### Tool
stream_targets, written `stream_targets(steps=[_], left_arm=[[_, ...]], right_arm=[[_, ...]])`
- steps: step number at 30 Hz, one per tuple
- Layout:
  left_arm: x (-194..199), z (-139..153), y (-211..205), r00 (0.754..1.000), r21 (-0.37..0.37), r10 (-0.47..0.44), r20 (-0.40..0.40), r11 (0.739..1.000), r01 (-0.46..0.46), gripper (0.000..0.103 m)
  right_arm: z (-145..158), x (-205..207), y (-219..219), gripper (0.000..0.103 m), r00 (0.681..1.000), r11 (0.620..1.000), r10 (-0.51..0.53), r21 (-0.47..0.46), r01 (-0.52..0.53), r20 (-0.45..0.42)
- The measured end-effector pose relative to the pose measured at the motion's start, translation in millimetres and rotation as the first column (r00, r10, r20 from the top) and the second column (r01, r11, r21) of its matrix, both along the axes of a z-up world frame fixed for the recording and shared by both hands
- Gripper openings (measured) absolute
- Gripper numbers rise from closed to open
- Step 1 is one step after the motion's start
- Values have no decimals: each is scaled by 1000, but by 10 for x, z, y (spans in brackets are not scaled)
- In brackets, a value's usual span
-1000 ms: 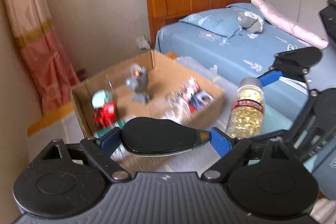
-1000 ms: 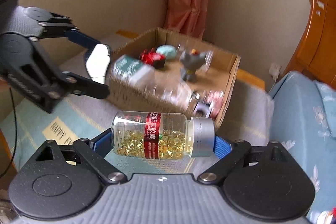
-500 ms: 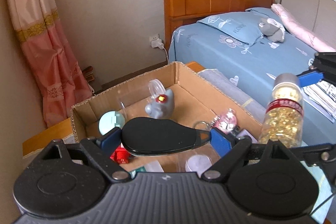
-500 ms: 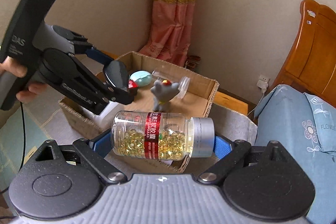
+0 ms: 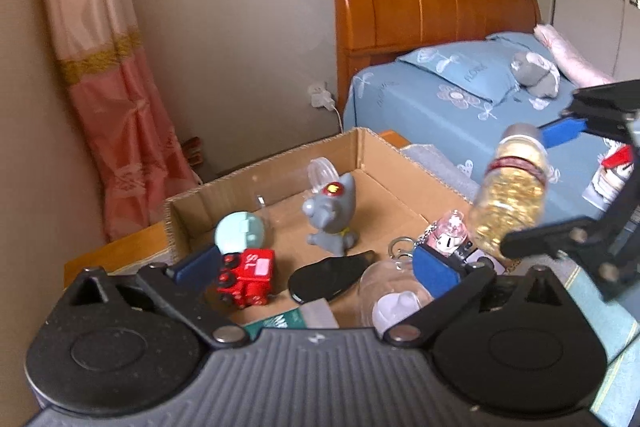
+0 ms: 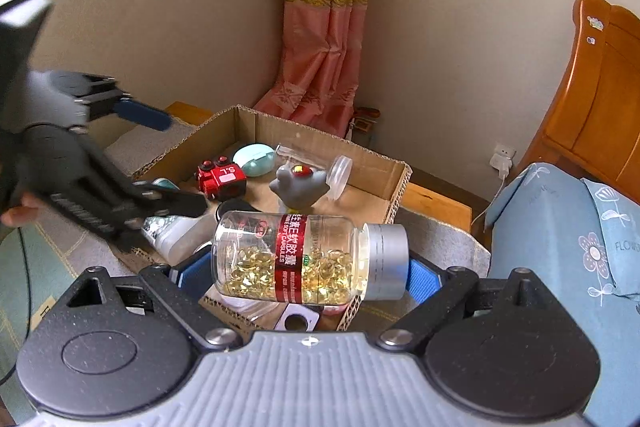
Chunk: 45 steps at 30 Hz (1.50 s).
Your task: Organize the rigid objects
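My left gripper [image 5: 316, 267] hovers over the open cardboard box [image 5: 376, 155], its jaws opening wide with nothing pressed between them. A flat black oval object [image 5: 332, 277] lies loose on the box floor below them. My right gripper [image 6: 308, 271] is shut on a clear capsule bottle [image 6: 304, 257] with a red label and silver cap, held sideways above the box's near corner. In the left wrist view the same capsule bottle [image 5: 508, 199] hangs at the right. The left gripper [image 6: 160, 159] shows at the left of the right wrist view.
Inside the box lie a red toy train [image 5: 248, 277], a grey figure [image 5: 332, 219], a teal round case [image 5: 240, 231], a clear jar [image 5: 320, 173] and a keychain [image 5: 448, 235]. A bed with a blue sheet [image 5: 440, 107] stands behind, a pink curtain [image 5: 116, 87] at the left.
The left jaws have spread apart and the black oval object has dropped from them into the box. Both grippers have moved in closer over the box.
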<state>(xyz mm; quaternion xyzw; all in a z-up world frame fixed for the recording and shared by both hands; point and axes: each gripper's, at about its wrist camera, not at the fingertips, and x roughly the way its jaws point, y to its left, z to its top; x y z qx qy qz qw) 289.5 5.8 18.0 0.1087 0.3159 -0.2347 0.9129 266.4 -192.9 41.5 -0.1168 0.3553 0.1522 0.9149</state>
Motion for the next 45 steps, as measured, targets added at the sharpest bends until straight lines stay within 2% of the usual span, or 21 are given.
stream_targets(steps=[6,13,16,18,22,25,30,32,35,39,42,45], left_arm=[[-197,74,188,999,-53,41,21,998,-40,102],[-361,37,294,997,-96,75,10,993,-74,102],[-416,8,300,996,-93,92,5,991,-91,102],[-445,-7,295,995,-83,104,4,991,-103,102],[-523,-20,323,991,-94,130,11,987,-128,102],[-612,-17,330,988,-89,153,11,984,-152,102],[-826,24,312,976,-45,212,48,977,-210,102],[-907,17,301,970,-21,241,25,970,-240,102],[-998,-27,269,963,16,268,-22,963,-267,102],[-1133,-75,233,944,57,324,-66,945,-321,102],[-1245,-49,235,937,48,336,-93,942,-333,102],[-1345,25,239,933,31,347,-89,938,-346,102]], right_arm=[[-68,325,47,97,999,999,36,-11,-36,-23],[-309,848,205,97,995,977,84,-193,-92,-53],[-406,1039,225,97,995,970,63,-232,-80,-80],[-457,1050,233,102,996,964,43,-259,-64,-84],[-375,766,225,103,997,973,53,-221,-63,-54],[-291,561,237,103,998,977,-14,-215,1,-59],[-144,104,238,103,988,989,-109,-113,97,-106],[-115,-100,250,103,982,987,-150,-73,142,-115],[-109,-401,259,103,958,965,-262,-23,261,-118],[-145,-748,272,103,912,915,-390,55,399,-126],[-153,-961,297,103,892,888,-430,112,446,-140],[-133,-1113,385,103,881,877,-459,99,470,-118]])
